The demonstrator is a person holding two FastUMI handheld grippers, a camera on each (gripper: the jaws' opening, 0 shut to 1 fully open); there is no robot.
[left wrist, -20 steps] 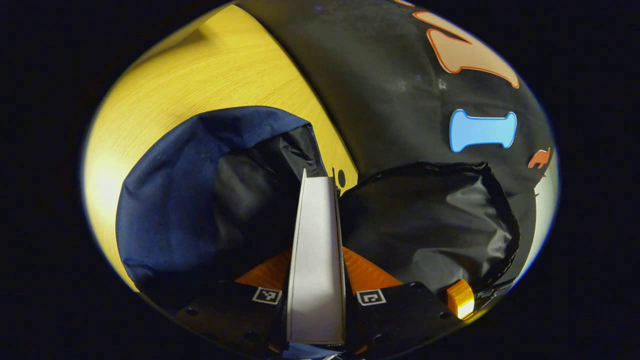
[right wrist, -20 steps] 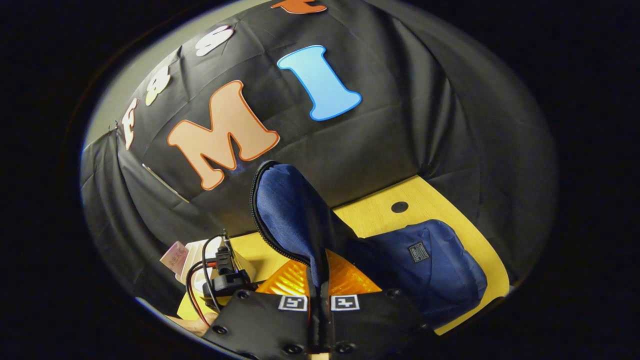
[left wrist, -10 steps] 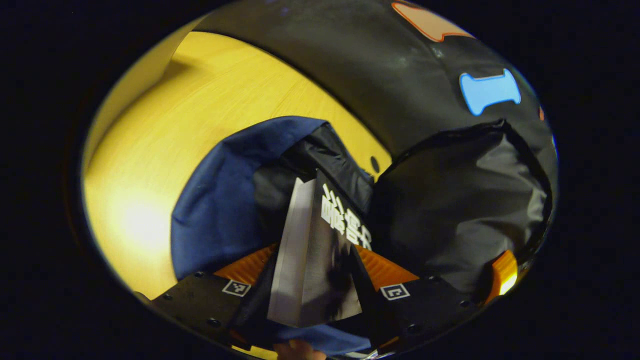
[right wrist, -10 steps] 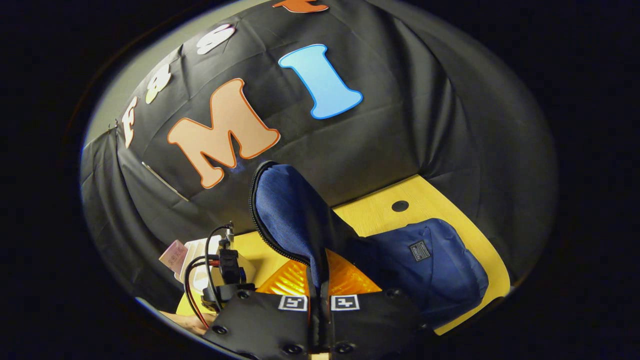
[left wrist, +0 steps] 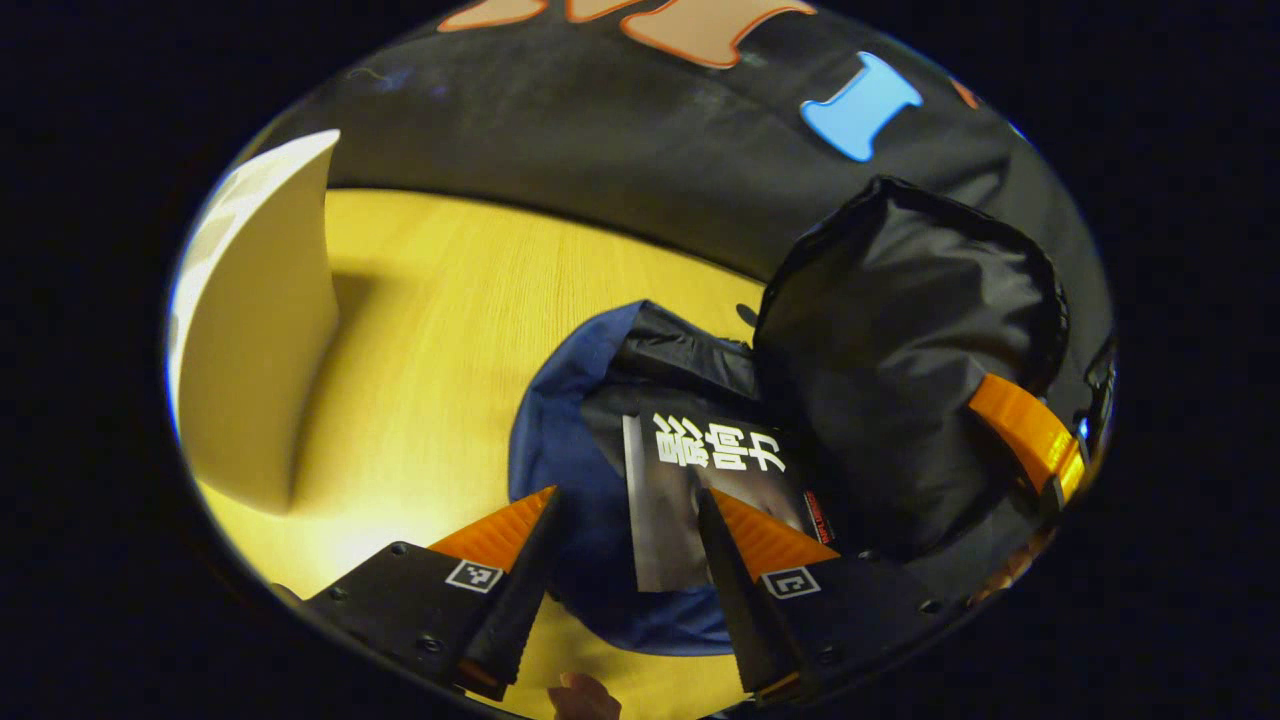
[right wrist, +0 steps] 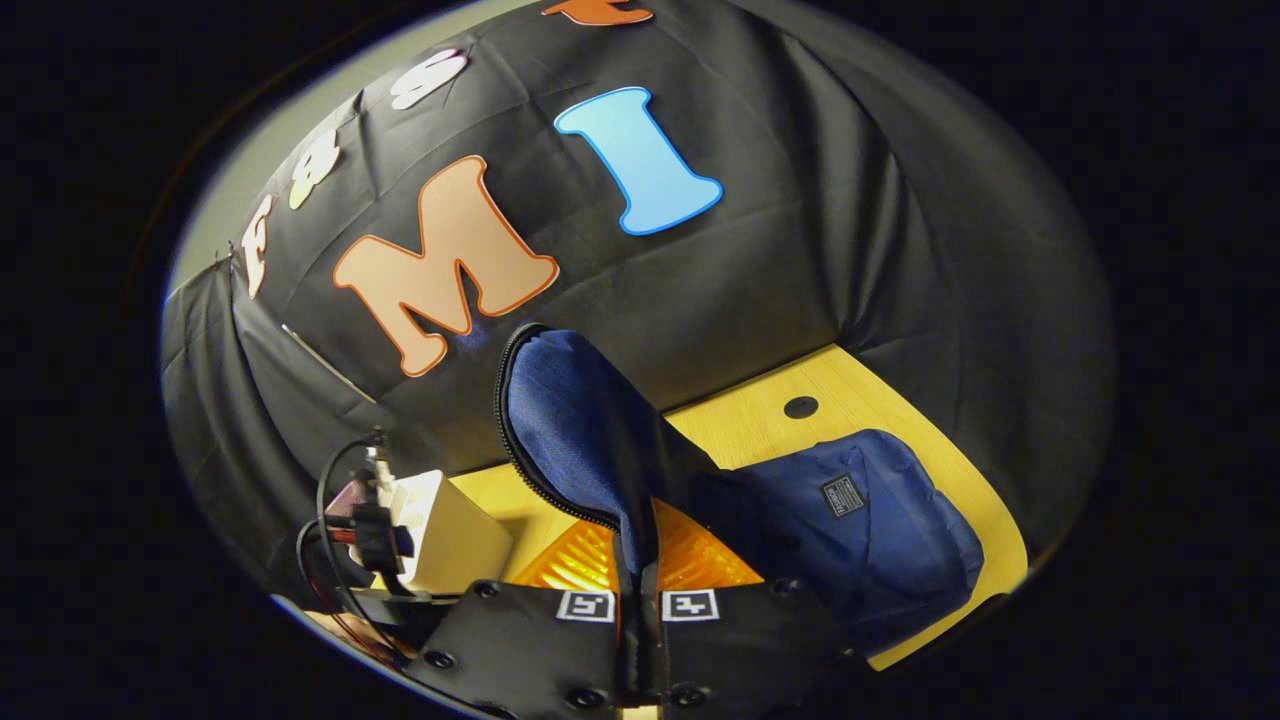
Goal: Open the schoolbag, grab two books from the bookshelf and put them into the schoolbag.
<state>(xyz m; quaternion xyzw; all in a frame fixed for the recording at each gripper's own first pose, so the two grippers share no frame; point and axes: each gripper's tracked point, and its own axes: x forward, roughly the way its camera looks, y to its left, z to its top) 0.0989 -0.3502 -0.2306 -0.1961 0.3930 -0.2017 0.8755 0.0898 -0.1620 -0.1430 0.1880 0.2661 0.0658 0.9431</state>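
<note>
I found my left tool (left wrist: 622,560) spread wide with nothing between its fingers, poised above the mouth of the schoolbag (left wrist: 560,440). A dark-covered book (left wrist: 700,500) lay flat inside the bag's opening, directly ahead of and partly between the tool's two orange fingers (left wrist: 500,525), touching neither that I could confirm. The bag rested on the yellow worktop (left wrist: 450,320). Its black-lined flap (left wrist: 900,340) stood raised to the right of the left tool, pinched at its edge by my right tool, whose orange finger showed at the far right.

In the right gripper view, my right tool (right wrist: 638,600) was closed tight on the blue flap (right wrist: 580,420), both fingers pressing the fabric, which rose upright ahead of it. The bag's body (right wrist: 870,530) lay to the right of that tool. A pale bookshelf (right wrist: 450,535) stood to its left.
</note>
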